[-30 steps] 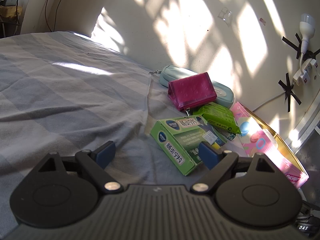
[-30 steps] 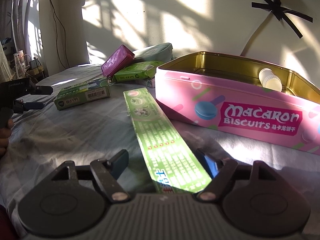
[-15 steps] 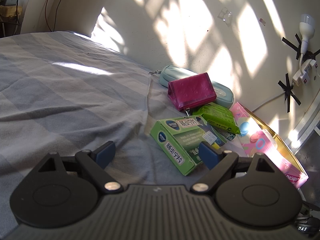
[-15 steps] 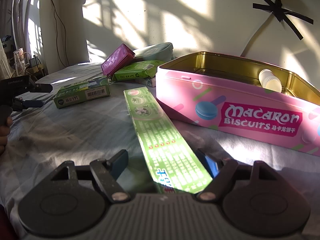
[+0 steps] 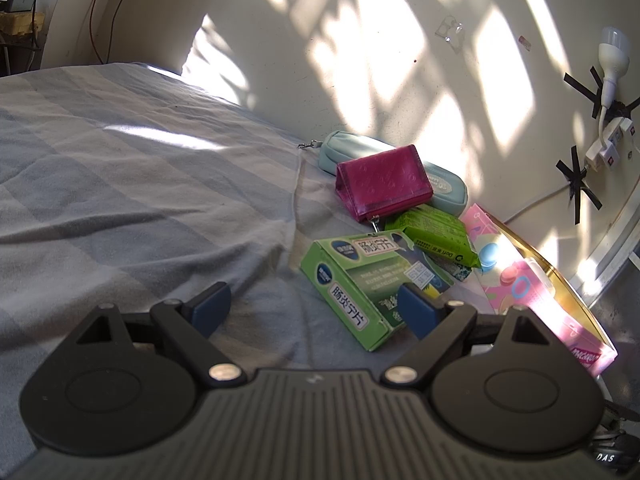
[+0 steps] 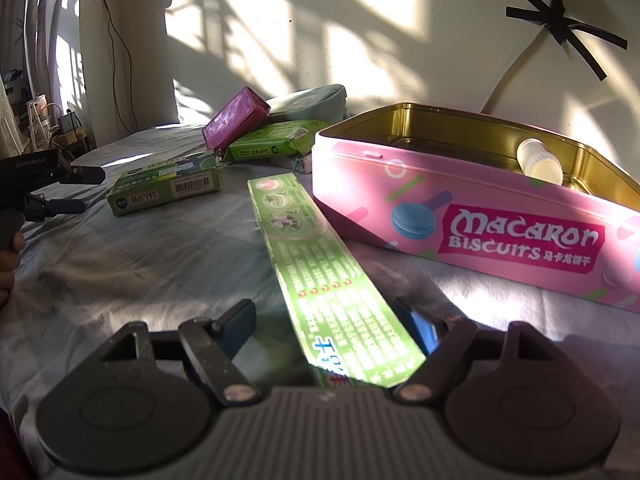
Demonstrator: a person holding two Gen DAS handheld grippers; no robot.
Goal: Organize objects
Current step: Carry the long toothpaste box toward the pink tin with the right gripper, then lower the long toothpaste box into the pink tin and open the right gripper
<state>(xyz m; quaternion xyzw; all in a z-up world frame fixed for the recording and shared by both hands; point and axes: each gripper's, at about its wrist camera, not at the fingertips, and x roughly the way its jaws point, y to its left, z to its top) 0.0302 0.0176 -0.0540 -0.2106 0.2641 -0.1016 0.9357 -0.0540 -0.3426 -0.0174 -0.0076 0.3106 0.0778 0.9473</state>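
Observation:
A long green toothpaste box (image 6: 316,256) lies on the bed, its near end between the open fingers of my right gripper (image 6: 332,324). An open pink biscuit tin (image 6: 480,224) stands to its right with a small white bottle (image 6: 538,160) inside. My left gripper (image 5: 312,308) is open, just short of a green medicine box (image 5: 360,280), also in the right wrist view (image 6: 168,188). Behind lie a magenta wallet (image 5: 384,188), a green tissue pack (image 5: 436,236) and a pale blue pouch (image 5: 440,184). The tin also shows in the left wrist view (image 5: 532,292).
The grey-blue checked bedspread (image 5: 120,184) stretches to the left. The wall (image 5: 360,40) runs close behind the objects, with a taped power strip (image 5: 604,144) and cable. My left gripper also shows at the left edge of the right wrist view (image 6: 72,190).
The right gripper has crept slightly forward along the toothpaste box. The left gripper has not visibly moved.

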